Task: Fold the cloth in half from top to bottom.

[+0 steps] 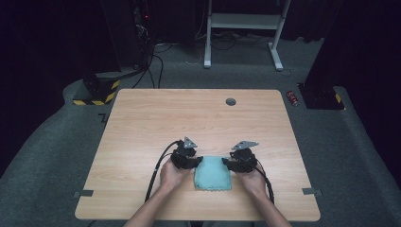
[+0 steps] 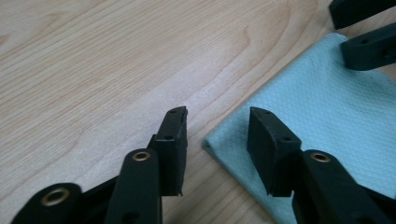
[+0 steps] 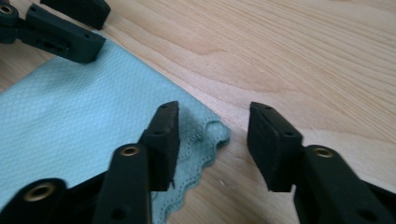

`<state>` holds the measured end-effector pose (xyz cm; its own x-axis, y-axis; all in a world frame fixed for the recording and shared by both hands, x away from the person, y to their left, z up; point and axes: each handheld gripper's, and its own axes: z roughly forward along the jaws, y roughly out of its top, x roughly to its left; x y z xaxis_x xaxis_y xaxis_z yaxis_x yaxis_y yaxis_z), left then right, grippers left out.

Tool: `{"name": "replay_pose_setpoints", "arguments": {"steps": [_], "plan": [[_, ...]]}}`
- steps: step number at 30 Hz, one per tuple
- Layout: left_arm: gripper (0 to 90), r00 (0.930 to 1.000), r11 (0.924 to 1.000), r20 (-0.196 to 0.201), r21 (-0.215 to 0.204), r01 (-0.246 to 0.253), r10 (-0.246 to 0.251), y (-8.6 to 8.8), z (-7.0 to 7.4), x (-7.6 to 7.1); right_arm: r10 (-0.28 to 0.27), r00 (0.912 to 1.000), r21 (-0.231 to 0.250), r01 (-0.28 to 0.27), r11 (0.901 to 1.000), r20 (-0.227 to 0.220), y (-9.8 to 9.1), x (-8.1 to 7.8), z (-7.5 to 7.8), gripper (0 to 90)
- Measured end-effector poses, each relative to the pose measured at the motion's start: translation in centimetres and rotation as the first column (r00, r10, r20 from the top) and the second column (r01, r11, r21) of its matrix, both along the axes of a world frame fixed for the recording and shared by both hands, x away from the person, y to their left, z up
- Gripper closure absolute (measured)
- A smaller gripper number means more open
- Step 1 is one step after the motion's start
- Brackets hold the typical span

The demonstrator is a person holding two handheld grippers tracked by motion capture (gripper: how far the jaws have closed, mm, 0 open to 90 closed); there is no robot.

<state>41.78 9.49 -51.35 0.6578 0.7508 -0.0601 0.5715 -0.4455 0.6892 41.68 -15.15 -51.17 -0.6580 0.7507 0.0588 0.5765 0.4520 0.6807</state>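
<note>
A folded light-blue cloth [image 1: 213, 173] lies flat on the wooden table [image 1: 189, 118], near the front edge. My left gripper [image 1: 196, 161] is at the cloth's far left corner and is open. In the left gripper view the open jaws of the left gripper [image 2: 217, 123] straddle that corner of the cloth [image 2: 327, 116]. My right gripper [image 1: 227, 163] is at the far right corner, also open. In the right gripper view the right gripper [image 3: 212, 119] straddles the scalloped corner of the cloth [image 3: 84, 112]. Nothing is pinched by either one.
A round grommet hole [image 1: 231, 101] sits at the table's far edge. Grey tape tabs [image 1: 83, 193] mark the front corners. On the floor beyond stand a white desk frame [image 1: 243, 28], a yellow-black striped base [image 1: 97, 92] and a red can [image 1: 293, 98].
</note>
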Motion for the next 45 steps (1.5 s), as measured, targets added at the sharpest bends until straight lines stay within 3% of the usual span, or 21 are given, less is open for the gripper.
{"name": "replay_pose_setpoints", "arguments": {"steps": [4,8,11,15,19,24,26,27,28,29,30,33,35,38,40,45], "plan": [[67.3,0.9998,0.9998,-0.005,0.001,0.02,-0.02,-0.1,0.0,-0.1,0.029,0.9993,0.004,-0.029,0.9996,-0.022,0.3,0.3,-0.1,69.2],[78.9,0.9989,0.9992,-0.04,-0.032,0.024,-0.025,0.2,0.0,0.1,0.051,0.9981,0.023,-0.05,0.9985,-0.035,0.2,0.7,-0.2,85.4],[83.7,0.9984,0.999,-0.047,-0.033,0.03,-0.031,0.2,0.1,0.2,0.062,0.9978,0.002,-0.062,0.9981,-0.023,0.6,0.7,0.0,87.7],[85.9,0.9986,0.9986,-0.027,0.024,0.046,-0.046,-0.1,0.5,0.6,0.06,0.998,-0.012,-0.061,0.9981,-0.016,0.9,0.7,0.3,88.3],[86.1,0.9993,0.9985,-0.01,0.04,0.037,-0.037,0.1,0.8,1.1,0.055,0.9985,0.001,-0.055,0.9985,-0.007,1.1,1.1,0.8,88.3],[86.0,0.9999,0.9986,-0.004,0.052,0.014,-0.014,0.5,0.8,2.0,0.04,0.9991,-0.027,-0.041,0.9988,-0.013,2.1,2.4,0.7,88.3],[85.0,0.9995,0.9972,0.025,0.073,0.016,-0.018,0.8,0.8,2.2,0.04,0.9987,-0.031,-0.041,0.9987,-0.033,2.6,2.9,0.6,86.7],[81.9,0.999,0.9955,0.044,0.094,0.008,-0.012,0.6,0.9,2.0,0.026,0.9984,-0.038,-0.028,0.9989,-0.05,2.7,3.1,0.6,81.1],[76.3,0.9989,0.9954,0.043,0.095,0.011,-0.015,0.6,1.0,1.9,0.008,0.9993,-0.043,-0.01,0.999,-0.037,2.7,3.1,0.6,76.1],[70.7,0.9993,0.9977,0.032,0.065,0.016,-0.018,0.6,1.1,1.8,-0.009,0.9995,-0.033,0.008,0.9994,-0.029,2.7,3.1,0.7,72.9],[68.3,0.9989,0.9995,0.042,0.025,0.017,-0.018,0.7,1.2,1.4,-0.013,0.9997,-0.025,0.013,0.9996,-0.021,2.7,3.0,0.9,72.6],[65.2,0.998,0.9996,0.057,0.005,0.027,-0.027,0.6,1.4,0.4,0.023,0.9994,0.015,-0.023,0.9996,0.027,3.3,2.4,1.6,79.6],[64.2,0.9977,0.9992,0.058,-0.016,0.037,-0.036,0.7,1.4,-0.2,0.063,0.9978,0.031,-0.064,0.9975,0.022,4.1,2.2,1.6,84.3],[62.2,0.9971,0.9976,0.054,-0.043,0.055,-0.053,0.9,1.1,-1.3,0.104,0.9946,0.016,-0.104,0.9945,0.003,5.5,2.4,0.9,86.8],[60.4,0.9969,0.9965,0.05,-0.054,0.064,-0.061,1.2,0.9,-2.0,0.08,0.9968,0.021,-0.079,0.9966,-0.01,5.7,2.6,0.3,86.5],[55.7,0.9968,0.9969,0.038,-0.033,0.071,-0.07,2.1,0.2,-3.5,0.033,0.9991,0.034,-0.032,0.9989,-0.028,4.3,3.0,0.2,80.1]]}}
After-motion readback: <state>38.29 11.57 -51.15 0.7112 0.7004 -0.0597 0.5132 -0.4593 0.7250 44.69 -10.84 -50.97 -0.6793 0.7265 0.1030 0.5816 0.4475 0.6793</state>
